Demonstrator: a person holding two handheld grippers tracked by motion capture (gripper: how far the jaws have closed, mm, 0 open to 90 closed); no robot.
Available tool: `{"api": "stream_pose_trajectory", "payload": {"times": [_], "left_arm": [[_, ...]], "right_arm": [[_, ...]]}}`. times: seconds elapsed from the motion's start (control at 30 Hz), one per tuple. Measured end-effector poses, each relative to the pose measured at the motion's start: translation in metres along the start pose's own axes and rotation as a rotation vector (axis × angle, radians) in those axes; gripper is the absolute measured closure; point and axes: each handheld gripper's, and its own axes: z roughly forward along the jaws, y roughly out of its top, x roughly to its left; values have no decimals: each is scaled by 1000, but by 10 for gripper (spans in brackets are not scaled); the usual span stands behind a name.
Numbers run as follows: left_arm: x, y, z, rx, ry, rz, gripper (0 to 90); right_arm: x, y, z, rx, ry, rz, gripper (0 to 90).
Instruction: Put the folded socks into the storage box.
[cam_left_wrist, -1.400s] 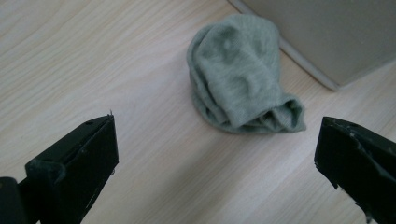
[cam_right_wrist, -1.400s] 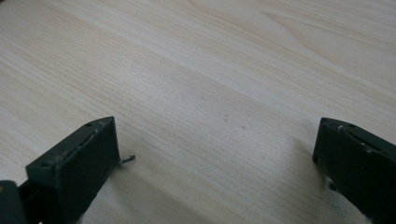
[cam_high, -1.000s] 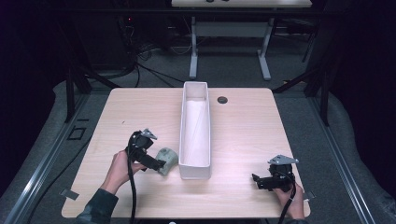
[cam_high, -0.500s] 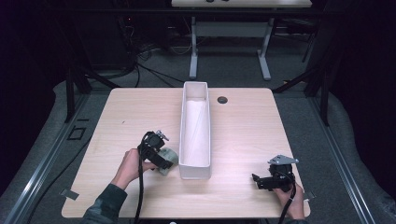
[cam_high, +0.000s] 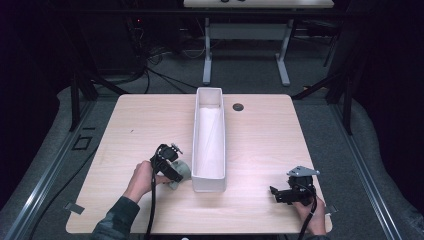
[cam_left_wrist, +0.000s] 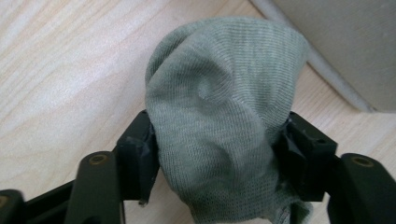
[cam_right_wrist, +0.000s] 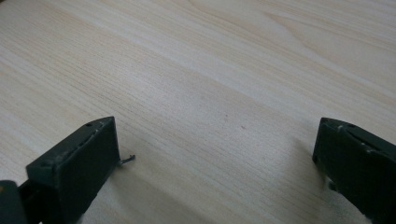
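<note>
A balled grey-green sock lies on the wooden table, close to the near left corner of the long white bin. My left gripper has just been closing around it, and both pads now press into the knit from either side. In the high view the sock peeks out past the left gripper, held by a hand at the front left. My right gripper rests at the front right. Its jaws stand wide open over bare wood.
The bin runs from the table's middle toward the far edge, and what lies inside cannot be made out. A small dark round cap sits on the table beside its far end. Cables trail from both grippers over the near edge.
The left gripper moved right and down onto the sock, and its jaws closed in around it. The right hand stayed where it was.
</note>
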Motion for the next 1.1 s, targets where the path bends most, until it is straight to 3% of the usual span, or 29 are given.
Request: {"api": "stream_pose_trajectory", "payload": {"times": [0.5,1.1], "left_arm": [[4,-5,-3,14,13,14,576],[6,-6,-5,9,-7,30,650]], "right_arm": [[0,0,0,0,0,1,0],[0,0,0,0,2,-2,0]]}}
